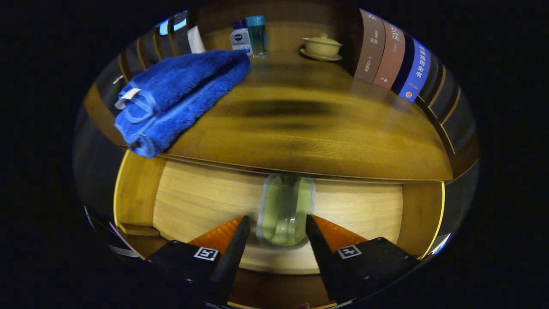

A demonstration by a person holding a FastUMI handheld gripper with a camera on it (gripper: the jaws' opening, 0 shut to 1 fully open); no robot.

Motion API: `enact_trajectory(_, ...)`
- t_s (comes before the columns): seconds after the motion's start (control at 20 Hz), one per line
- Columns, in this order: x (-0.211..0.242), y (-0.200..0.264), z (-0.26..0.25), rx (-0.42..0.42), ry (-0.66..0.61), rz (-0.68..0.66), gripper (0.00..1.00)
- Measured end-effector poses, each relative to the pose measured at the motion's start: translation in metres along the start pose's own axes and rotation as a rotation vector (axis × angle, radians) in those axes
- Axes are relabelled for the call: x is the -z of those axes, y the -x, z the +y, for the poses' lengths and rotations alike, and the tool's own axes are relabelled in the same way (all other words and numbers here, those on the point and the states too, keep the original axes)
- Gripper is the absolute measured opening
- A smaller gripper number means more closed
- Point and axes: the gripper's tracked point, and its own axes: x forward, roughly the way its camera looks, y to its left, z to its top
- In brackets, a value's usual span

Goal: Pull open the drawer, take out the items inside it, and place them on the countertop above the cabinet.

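— One wide brown wooden countertop [300, 141] across mid-frame; pale wooden drawer [201, 201] below it, pulled open already.
— Out of the drawer so far?
— Apparently the folded blue terry towel [180, 94], upper left on the top.
— Left inside?
— Small clear greenish glass bottle [285, 210], lower centre, lying between the fingers.
— Black two-finger gripper [276, 234]?
— Spread wide either side of the bottle, not yet pressing; nothing held.

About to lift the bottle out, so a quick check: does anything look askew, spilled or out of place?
Nothing spilled or damaged. The pale green bottle lies in the open drawer between the tongs, partly under the countertop lip. Only oddity: the blue towel overhangs the countertop's front corner above the drawer.
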Motion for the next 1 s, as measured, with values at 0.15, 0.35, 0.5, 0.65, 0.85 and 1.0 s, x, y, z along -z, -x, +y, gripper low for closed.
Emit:
enact_trajectory(0.15,-0.002,-0.012,-0.008,0.060,0.033,0.005,0.76)
enact_trajectory(0.35,-0.004,-0.009,-0.010,0.064,0.017,0.001,0.24)
enact_trajectory(0.5,-0.003,-0.003,-0.004,0.014,-0.041,0.008,0.18)
enact_trajectory(0.65,0.003,0.016,0.001,-0.028,-0.062,0.027,0.16)
enact_trajectory(0.85,-0.002,0.061,0.018,-0.107,-0.043,0.006,0.16)
enact_trajectory(1.0,-0.011,0.100,0.027,-0.157,-0.023,-0.025,0.16)
